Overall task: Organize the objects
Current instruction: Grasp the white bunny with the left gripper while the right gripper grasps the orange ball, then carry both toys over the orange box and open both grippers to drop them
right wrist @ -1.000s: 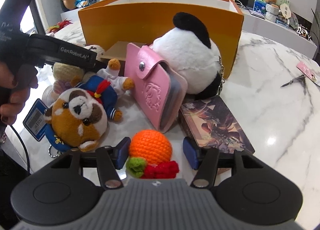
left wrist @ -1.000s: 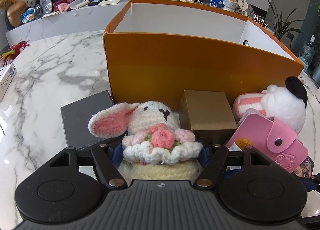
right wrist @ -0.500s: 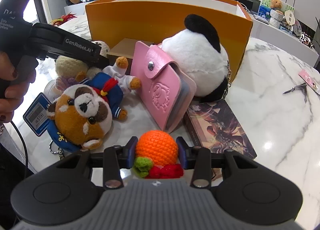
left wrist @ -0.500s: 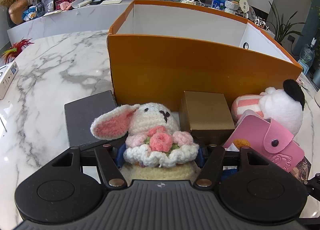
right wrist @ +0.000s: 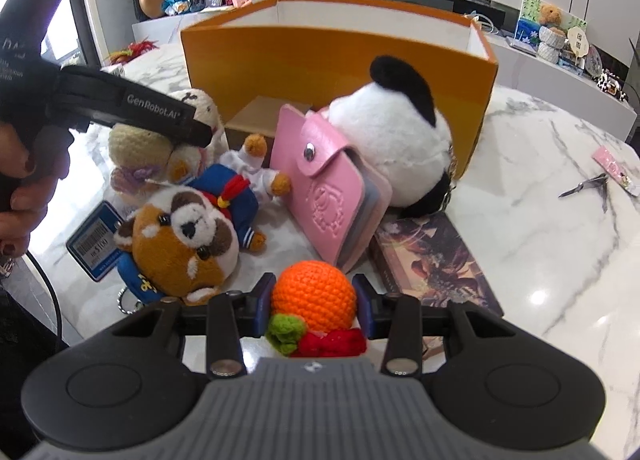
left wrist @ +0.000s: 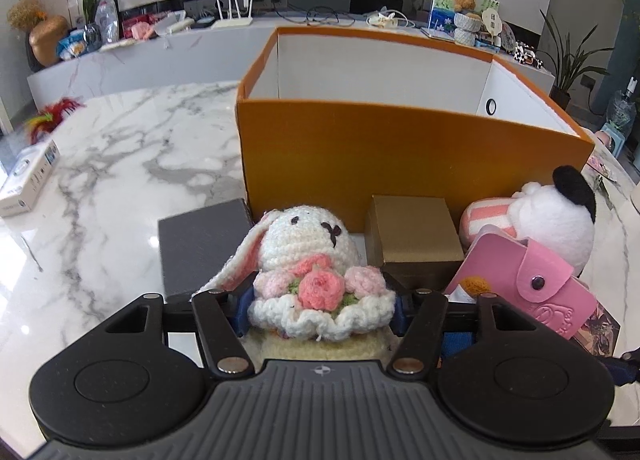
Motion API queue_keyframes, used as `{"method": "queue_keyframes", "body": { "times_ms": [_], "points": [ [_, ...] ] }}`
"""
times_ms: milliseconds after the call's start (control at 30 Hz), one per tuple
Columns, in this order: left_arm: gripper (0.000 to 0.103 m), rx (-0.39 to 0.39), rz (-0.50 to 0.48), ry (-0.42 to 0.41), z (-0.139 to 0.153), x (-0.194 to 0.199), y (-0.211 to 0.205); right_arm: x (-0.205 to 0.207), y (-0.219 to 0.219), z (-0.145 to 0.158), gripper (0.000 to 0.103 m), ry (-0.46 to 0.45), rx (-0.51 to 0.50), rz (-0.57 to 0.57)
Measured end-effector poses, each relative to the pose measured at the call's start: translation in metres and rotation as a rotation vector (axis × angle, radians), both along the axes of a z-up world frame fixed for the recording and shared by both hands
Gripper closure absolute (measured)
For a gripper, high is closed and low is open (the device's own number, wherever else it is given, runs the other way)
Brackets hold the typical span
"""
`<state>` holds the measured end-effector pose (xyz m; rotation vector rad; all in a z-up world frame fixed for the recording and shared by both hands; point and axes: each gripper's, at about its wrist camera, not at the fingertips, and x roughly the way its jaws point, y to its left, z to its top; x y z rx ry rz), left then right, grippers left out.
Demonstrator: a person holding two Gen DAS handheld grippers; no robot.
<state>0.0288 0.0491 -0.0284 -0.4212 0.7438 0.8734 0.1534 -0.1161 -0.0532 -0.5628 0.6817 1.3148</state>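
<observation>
My left gripper (left wrist: 318,310) is shut on a crocheted white bunny (left wrist: 308,260) with pink flowers, held in front of the orange box (left wrist: 400,155). My right gripper (right wrist: 314,300) is shut on a crocheted orange ball (right wrist: 314,296) with a green and red base, held above the marble table (right wrist: 540,227). The orange box (right wrist: 320,63) stands open behind the pile. The left gripper's body (right wrist: 132,99) and the bunny (right wrist: 160,147) also show at the left of the right wrist view.
A pink card wallet (right wrist: 328,187), panda plush (right wrist: 392,139), dog plush in a sailor suit (right wrist: 188,236), gold box (left wrist: 416,244), dark grey box (left wrist: 200,244) and a picture box (right wrist: 432,260) lie before the orange box. Small scissors (right wrist: 584,187) lie at the right.
My right gripper closed on the orange ball and lifted it slightly. My left gripper raised the bunny; its ear now droops down.
</observation>
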Motion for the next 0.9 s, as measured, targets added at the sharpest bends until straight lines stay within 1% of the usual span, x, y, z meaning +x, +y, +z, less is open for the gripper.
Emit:
{"method": "queue_keyframes", "body": {
  "times_ms": [167, 233, 333, 367, 433, 500, 567, 633, 700, 800, 900],
  "points": [
    [0.032, 0.078, 0.0, -0.002, 0.019, -0.004, -0.013, -0.002, -0.009, 0.025, 0.06, 0.012, 0.071, 0.001],
    [0.032, 0.12, 0.006, -0.013, 0.033, -0.008, -0.017, -0.002, -0.012, 0.042, 0.06, 0.007, 0.13, -0.009],
    [0.033, 0.2, 0.007, -0.062, 0.068, -0.009, -0.016, 0.003, -0.012, 0.084, 0.06, -0.013, 0.271, -0.029],
    [0.032, 0.222, 0.009, -0.085, 0.082, -0.008, -0.013, 0.007, -0.008, 0.099, 0.06, -0.02, 0.32, -0.041],
    [0.032, 0.247, 0.008, -0.125, 0.107, 0.002, 0.0, 0.018, 0.011, 0.126, 0.059, -0.045, 0.377, -0.065],
    [0.032, 0.233, -0.008, -0.14, 0.127, 0.022, 0.023, 0.035, 0.041, 0.14, 0.06, -0.048, 0.409, -0.094],
    [0.032, 0.19, -0.023, -0.181, 0.134, 0.039, 0.048, 0.054, 0.074, 0.14, 0.06, -0.004, 0.405, -0.118],
    [0.032, 0.142, -0.034, -0.192, 0.129, 0.056, 0.072, 0.07, 0.104, 0.128, 0.06, 0.019, 0.379, -0.132],
    [0.032, 0.105, -0.036, -0.2, 0.114, 0.07, 0.091, 0.078, 0.129, 0.11, 0.06, 0.012, 0.335, -0.146],
    [0.033, 0.051, -0.022, -0.165, 0.089, 0.091, 0.114, 0.087, 0.157, 0.092, 0.06, -0.007, 0.248, -0.138],
    [0.032, -0.006, -0.023, -0.134, 0.063, 0.102, 0.127, 0.094, 0.179, 0.074, 0.06, 0.01, 0.157, -0.13]
  ]
}}
